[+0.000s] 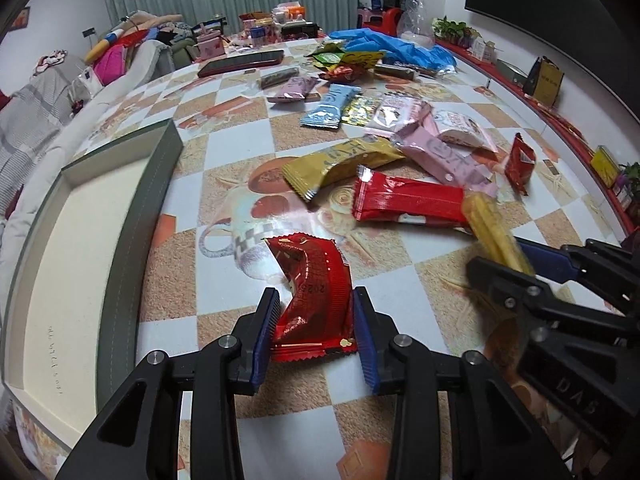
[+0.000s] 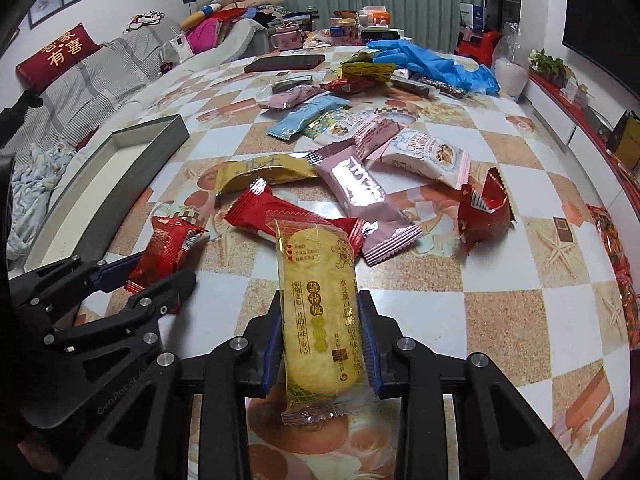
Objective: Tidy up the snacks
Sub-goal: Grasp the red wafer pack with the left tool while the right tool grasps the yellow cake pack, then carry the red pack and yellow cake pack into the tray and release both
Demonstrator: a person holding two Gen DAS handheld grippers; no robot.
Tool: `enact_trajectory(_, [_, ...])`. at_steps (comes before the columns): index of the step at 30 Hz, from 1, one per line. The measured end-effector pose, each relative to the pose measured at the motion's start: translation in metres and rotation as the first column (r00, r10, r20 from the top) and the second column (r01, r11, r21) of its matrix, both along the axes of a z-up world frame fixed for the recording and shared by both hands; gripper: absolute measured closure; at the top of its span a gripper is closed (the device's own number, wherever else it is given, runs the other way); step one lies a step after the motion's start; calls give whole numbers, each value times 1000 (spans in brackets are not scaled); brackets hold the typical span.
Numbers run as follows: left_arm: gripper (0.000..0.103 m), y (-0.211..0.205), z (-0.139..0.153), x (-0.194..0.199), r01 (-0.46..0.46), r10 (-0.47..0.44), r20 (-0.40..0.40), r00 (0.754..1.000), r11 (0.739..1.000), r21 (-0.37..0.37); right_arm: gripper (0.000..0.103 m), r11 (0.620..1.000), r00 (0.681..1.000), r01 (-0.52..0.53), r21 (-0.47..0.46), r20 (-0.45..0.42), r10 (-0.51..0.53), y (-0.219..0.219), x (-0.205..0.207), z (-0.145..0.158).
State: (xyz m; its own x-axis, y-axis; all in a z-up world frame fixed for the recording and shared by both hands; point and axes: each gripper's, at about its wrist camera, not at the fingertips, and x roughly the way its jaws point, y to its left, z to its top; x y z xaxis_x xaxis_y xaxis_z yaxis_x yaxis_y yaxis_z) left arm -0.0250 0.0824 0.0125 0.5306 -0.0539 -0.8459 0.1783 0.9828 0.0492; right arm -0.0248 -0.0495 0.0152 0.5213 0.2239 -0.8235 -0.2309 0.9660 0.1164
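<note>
Both grippers are loaded at once, which fits a sorting job done two packets at a time. The left gripper (image 1: 314, 332) has its blue pads clamped on the sides of a crumpled red packet (image 1: 312, 300), gripped across its width so it hangs clear of the table (image 1: 500, 288) near the front edge. The right gripper (image 2: 320, 344) is closed the same way on a yellow rice cracker packet (image 2: 320, 320), held lengthwise and pointing away from the camera. The green box (image 1: 156, 184) with its pale bare floor sits open along the table's left edge, probably the place meant for the snacks. The other packets, among them a long red bar (image 1: 408, 200), a gold one (image 1: 340, 160) and pink ones (image 2: 368, 196), lie loose across the middle of the table, not yet sorted
</note>
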Motion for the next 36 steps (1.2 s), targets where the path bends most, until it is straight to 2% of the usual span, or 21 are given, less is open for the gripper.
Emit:
enact_trajectory(2, [65, -3, 1, -2, -4, 4, -6, 1000, 1000, 30, 68, 1000, 1000, -6, 3, -2, 6, 4, -2, 1])
enact_trajectory(6, [72, 2, 5, -5, -27, 27, -7, 1000, 999, 40, 68, 1000, 1000, -19, 2, -5, 19, 14, -3, 5])
enact_trajectory(10, [73, 17, 11, -7, -47, 47, -14, 999, 999, 21, 68, 1000, 1000, -28, 5, -2, 28, 23, -3, 9])
enact_trajectory(14, [74, 31, 24, -12, -47, 47, 15, 999, 999, -7, 68, 999, 999, -37, 12, 6, 37, 32, -3, 14])
enact_trajectory(17, [75, 42, 35, -16, -38, 40, 41, 998, 998, -44, 68, 999, 999, -43, 15, 7, 42, 38, -3, 17])
enact_trajectory(19, [76, 53, 41, -18, -38, 42, 42, 998, 995, -93, 68, 999, 999, -47, 18, 4, 47, 43, -2, 18])
enact_trajectory(23, [76, 79, 50, -20, -51, 62, 49, 997, 978, -201, 68, 998, 999, -50, 28, 3, 50, 50, -2, 22])
enact_trajectory(26, [76, 96, 56, -23, -67, 83, 61, 995, 969, -236, 68, 998, 998, -63, 25, 7, 63, 58, -4, 25])
enact_trajectory(32, [76, 126, 62, -30, -108, 131, 73, 989, 960, -258, 68, 996, 996, -94, 13, 14, 93, 79, -5, 29])
enact_trajectory(36, [76, 148, 61, -29, -184, 201, 62, 978, 960, -211, 68, 990, 990, -137, 11, 16, 137, 100, -8, 33])
